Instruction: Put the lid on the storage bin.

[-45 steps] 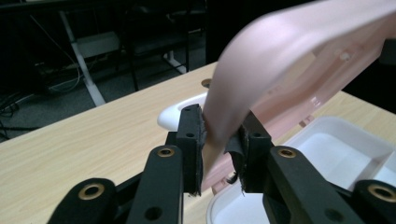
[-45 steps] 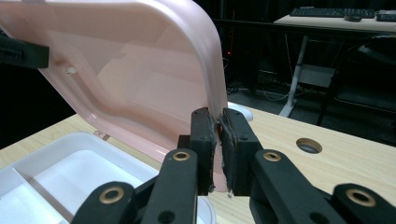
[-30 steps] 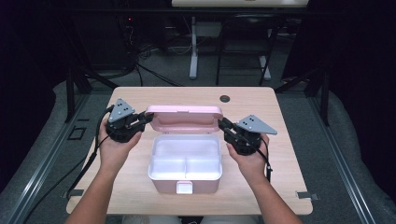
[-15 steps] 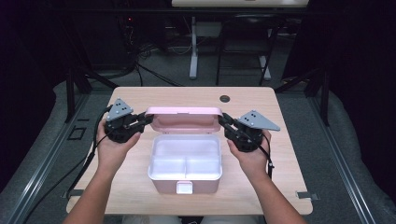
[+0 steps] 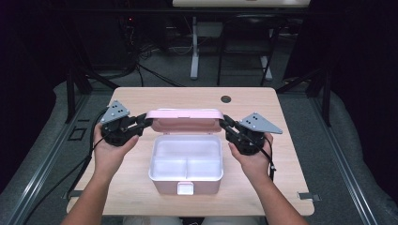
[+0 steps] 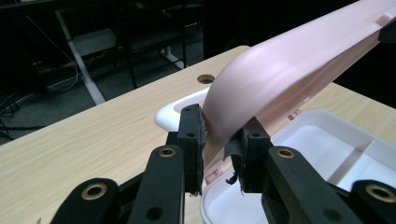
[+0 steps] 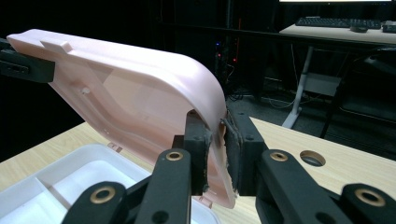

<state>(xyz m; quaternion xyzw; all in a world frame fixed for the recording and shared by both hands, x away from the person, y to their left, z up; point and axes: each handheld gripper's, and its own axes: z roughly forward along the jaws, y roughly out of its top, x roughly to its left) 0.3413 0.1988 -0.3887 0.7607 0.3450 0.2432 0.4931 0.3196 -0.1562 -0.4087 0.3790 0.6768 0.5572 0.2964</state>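
Now your left tongs [image 5: 146, 123] and right tongs [image 5: 224, 122] each clasp an end of the raised pink lid [image 5: 184, 120] — left loosening — above the white box [image 5: 186, 161] on the worktop [image 5: 263, 101]

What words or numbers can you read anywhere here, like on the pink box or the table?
None can be read. The pink lid, the white tray and the wooden table bear no print. The keyboard on the far desk is too small and blurred to read.
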